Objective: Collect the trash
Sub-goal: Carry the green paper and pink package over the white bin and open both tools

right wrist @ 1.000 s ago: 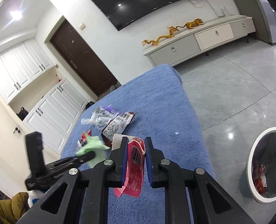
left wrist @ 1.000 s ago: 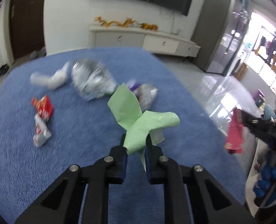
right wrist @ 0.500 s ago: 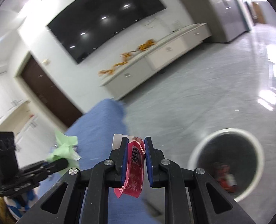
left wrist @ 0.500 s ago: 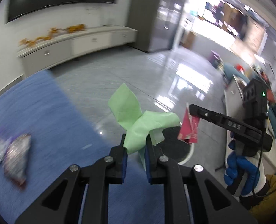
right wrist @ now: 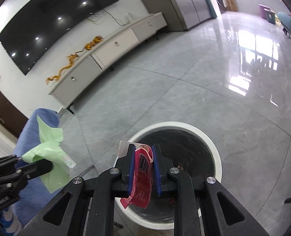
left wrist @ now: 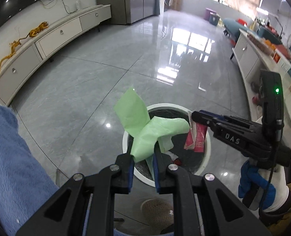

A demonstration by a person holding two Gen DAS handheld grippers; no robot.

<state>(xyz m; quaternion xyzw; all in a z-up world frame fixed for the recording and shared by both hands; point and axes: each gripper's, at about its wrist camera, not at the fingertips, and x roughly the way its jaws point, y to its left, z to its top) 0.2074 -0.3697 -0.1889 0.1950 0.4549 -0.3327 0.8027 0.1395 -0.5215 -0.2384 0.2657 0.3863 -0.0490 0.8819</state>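
My left gripper is shut on a crumpled green paper and holds it over the near rim of a round white bin with a dark liner. My right gripper is shut on a red wrapper with a barcode, held above the bin. In the left wrist view the right gripper comes in from the right with the red wrapper hanging over the bin's opening. In the right wrist view the left gripper with the green paper is at the left. Some trash lies inside the bin.
The blue fleece-covered table is at the left edge. A glossy grey tile floor spreads around the bin. A long white TV cabinet stands along the far wall under a black screen. A shoe shows below the bin.
Both grippers have swung away from the blue table to above the bin, each still holding its piece of trash. The bin now lies directly under them.
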